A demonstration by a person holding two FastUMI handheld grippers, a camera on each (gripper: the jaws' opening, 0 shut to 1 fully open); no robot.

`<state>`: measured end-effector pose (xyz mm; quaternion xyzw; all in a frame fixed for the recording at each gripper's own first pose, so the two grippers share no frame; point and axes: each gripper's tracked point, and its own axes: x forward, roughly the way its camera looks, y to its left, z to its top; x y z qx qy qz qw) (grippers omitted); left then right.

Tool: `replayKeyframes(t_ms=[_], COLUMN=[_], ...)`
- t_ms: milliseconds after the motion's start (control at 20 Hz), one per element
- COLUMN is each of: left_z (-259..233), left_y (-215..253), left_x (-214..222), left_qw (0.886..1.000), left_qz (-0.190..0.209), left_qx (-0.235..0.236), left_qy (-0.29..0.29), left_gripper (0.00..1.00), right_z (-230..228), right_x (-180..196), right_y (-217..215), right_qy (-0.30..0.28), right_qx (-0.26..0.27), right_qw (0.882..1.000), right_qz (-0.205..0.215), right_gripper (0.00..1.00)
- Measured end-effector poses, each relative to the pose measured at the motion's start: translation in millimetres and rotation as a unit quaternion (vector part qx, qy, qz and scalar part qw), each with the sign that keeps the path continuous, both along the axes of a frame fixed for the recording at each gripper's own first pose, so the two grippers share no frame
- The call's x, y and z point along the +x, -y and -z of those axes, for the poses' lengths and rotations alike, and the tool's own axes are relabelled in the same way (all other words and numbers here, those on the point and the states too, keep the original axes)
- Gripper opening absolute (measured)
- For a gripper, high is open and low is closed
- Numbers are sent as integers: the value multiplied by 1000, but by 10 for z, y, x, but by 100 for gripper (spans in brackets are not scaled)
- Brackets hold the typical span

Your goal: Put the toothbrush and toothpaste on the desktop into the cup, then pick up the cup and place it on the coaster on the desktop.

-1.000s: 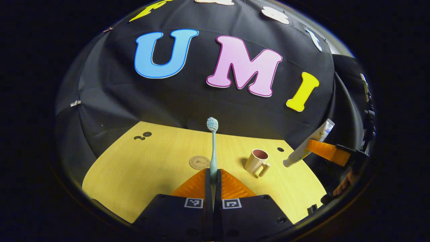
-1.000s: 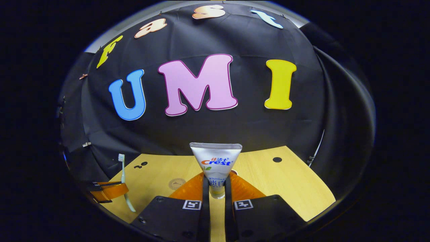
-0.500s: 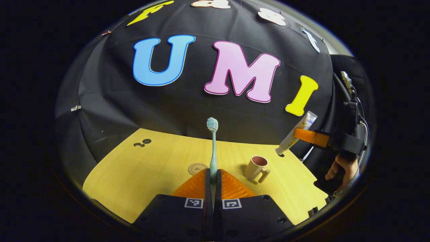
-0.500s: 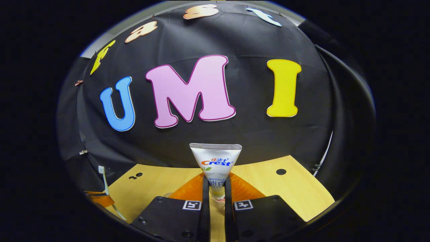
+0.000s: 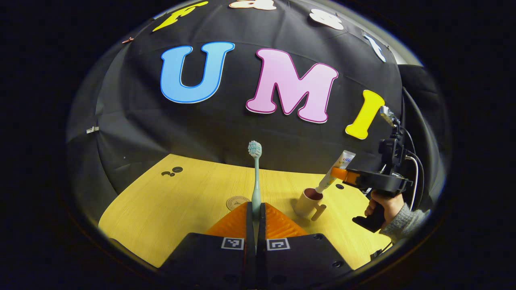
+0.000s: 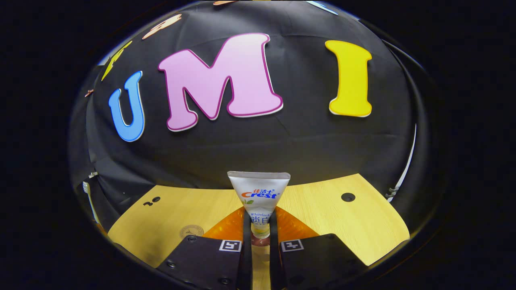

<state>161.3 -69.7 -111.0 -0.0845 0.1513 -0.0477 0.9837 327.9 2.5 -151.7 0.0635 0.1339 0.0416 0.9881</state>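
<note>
Gripping the right tool [image 5: 338, 174], a hand [image 5: 382, 204] tilts toothpaste [image 5: 335, 171] over the cup [image 5: 306, 201].

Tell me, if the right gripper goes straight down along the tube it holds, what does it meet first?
Probably the cup: the toothpaste in the right gripper has its cap end at the cup's mouth. Depth is unclear.

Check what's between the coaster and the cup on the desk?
Bare desk, in the left gripper view: nothing lies between the coaster and the cup. The held toothbrush crosses that stretch in the picture, but it is up in the left gripper.
</note>
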Motion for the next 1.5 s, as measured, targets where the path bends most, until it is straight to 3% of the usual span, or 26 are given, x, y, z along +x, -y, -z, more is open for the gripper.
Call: replayKeyframes(t_ms=[600, 650, 700, 750, 900, 1000, 1050, 1100, 1200, 1250, 1300, 1450, 1500], left_z=[76, 72, 80, 82, 96, 93, 77, 76, 50, 38, 22, -49, -94], left_y=[16, 18, 25, 29, 40, 47, 56, 73, 125, 158, 203, 367, 432], left_x=[88, 102, 107, 115, 143, 162, 171, 178, 226, 248, 275, 371, 414], left_qw=[1000, 1000, 1000, 1000, 1000, 1000, 1000, 1000, 1000, 1000, 1000, 1000, 1000], left_qz=[-10, -10, -10, -9, -10, -10, -9, -8, -4, -2, 1, 15, 20], left_qx=[-2, -2, -2, -2, -2, -2, -3, -2, -3, -4, -5, -7, -8], left_qy=[-6, -5, -5, -6, -7, -6, -5, -4, 0, 1, 3, 12, 17], left_gripper=[6, 1, 6, 6, 6, 6, 6, 6, 6, 6, 6, 6, 6], right_z=[817, 861, 892, 921, 897, 801, 704, 591, 493, 478, 472, 373, 322], right_x=[323, 328, 336, 341, 330, 346, 359, 357, 313, 277, 231, 49, -26], right_y=[53, 75, 81, 81, 64, 28, 48, 73, 110, 122, 158, 335, 393], right_qy=[-77, -82, -87, -90, -84, -72, -56, -41, -34, -37, -40, -29, -25], right_qx=[-9, -8, -5, -3, -5, 0, -1, 0, 7, 10, 13, 24, 30], right_qw=[997, 996, 996, 996, 996, 997, 998, 999, 999, 999, 999, 999, 999], right_qz=[9, 14, 15, 16, 14, 11, 13, 18, 22, 21, 21, 32, 34], right_gripper=[20, 14, 14, 24, 30, 40, 37, 43, 43, 39, 49, 53, 46])
